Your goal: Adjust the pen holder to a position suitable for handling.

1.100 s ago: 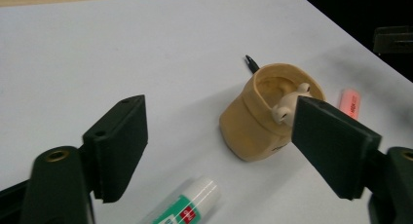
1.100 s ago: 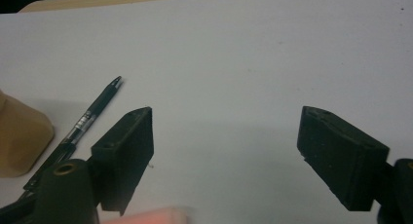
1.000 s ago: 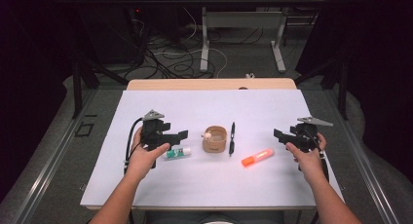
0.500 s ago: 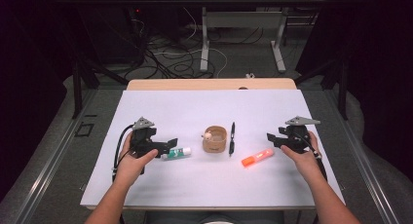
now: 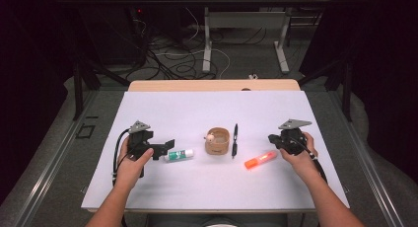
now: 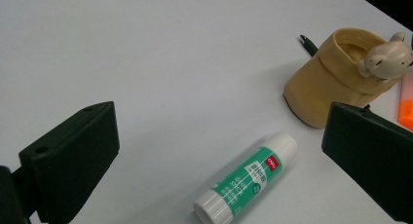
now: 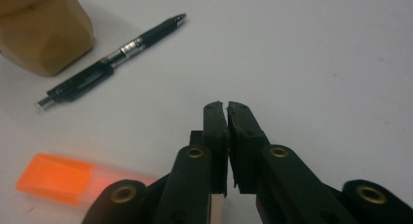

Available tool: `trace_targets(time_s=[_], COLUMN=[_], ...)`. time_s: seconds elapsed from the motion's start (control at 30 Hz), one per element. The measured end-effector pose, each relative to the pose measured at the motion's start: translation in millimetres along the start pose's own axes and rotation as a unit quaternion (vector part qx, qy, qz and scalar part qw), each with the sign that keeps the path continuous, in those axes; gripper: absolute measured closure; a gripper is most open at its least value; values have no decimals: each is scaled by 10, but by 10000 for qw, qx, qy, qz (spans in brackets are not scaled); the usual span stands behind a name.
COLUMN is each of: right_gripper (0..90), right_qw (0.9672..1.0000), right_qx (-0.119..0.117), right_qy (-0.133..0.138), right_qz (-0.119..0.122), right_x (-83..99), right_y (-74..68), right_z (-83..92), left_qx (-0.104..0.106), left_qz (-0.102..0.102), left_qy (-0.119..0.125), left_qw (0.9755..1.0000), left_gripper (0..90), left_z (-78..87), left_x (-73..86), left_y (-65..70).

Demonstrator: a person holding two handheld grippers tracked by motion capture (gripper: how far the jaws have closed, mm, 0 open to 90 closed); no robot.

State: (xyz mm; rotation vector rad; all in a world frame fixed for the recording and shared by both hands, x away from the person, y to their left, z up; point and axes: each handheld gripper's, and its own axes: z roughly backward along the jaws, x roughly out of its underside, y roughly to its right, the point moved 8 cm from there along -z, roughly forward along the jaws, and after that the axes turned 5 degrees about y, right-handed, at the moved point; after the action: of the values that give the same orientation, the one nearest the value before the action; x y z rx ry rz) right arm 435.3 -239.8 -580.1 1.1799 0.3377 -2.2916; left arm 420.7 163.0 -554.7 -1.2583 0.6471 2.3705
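Table [image 5: 207,187] evenly bright under overhead light; surroundings dark; soft shadows; near tongs blurred in gripper views.

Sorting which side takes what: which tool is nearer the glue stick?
Left. The left tool stands open right beside the glue stick; the right tool is across the table, shut, by the orange highlighter.

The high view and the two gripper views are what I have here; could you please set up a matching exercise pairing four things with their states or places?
Things:
1. glue stick
2. black pen
3. right gripper
4. orange highlighter

States or places:
A. jaws shut on nothing
B. lies between the open jaws of the left gripper
C. lies just right of the tan holder
D. lies near the right gripper, untouched

Pairs: 1-B, 2-C, 3-A, 4-D
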Motion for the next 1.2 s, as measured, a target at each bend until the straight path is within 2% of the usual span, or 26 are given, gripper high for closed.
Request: trace_targets(time_s=[0.03,0.3,0.4,0.53,0.57,0.6,0.8,0.93,1.07,1.17,1.2], right_gripper=[900,900,900,900,900,900,900,900,900,900,900], right_qw=[9999,9985,9975,9968,9964,9961,9946,9935,9913,9884,9875], right_qx=[-48,-242,-298,-374,-381,-383,-437,-472,-531,-591,-602], right_qy=[-134,-490,-632,-713,-749,-790,-938,-1033,-1208,-1388,-1424], right_qz=[21,94,53,40,97,55,2,45,-11,-177,-299], right_x=[36,132,170,193,201,214,236,260,306,340,348], right_y=[-5,-51,-67,-70,-63,-72,-123,-152,-188,-230,-258], right_z=[-39,-123,-128,-136,-139,-141,-125,-78,-21,46,63], left_qx=[9,2,6,20,51,22,36,-15,-49,-64,-63], left_qz=[1,-3,6,39,33,45,-32,-8,21,5,5], left_qy=[-10,-8,-5,4,-43,19,-87,-8,-45,-27,-27], left_qw=[10000,10000,10000,10000,10000,10000,10000,10000,10000,10000,10000], left_gripper=[5,5,5,5,5,5,5,5,5,5,5], left_z=[-4,-19,-28,-38,-30,-40,-15,5,10,14,13], left_x=[5,9,14,15,15,7,32,15,30,24,24], left_y=[0,0,-5,-19,-26,-31,-51,-64,-83,-92,-92])
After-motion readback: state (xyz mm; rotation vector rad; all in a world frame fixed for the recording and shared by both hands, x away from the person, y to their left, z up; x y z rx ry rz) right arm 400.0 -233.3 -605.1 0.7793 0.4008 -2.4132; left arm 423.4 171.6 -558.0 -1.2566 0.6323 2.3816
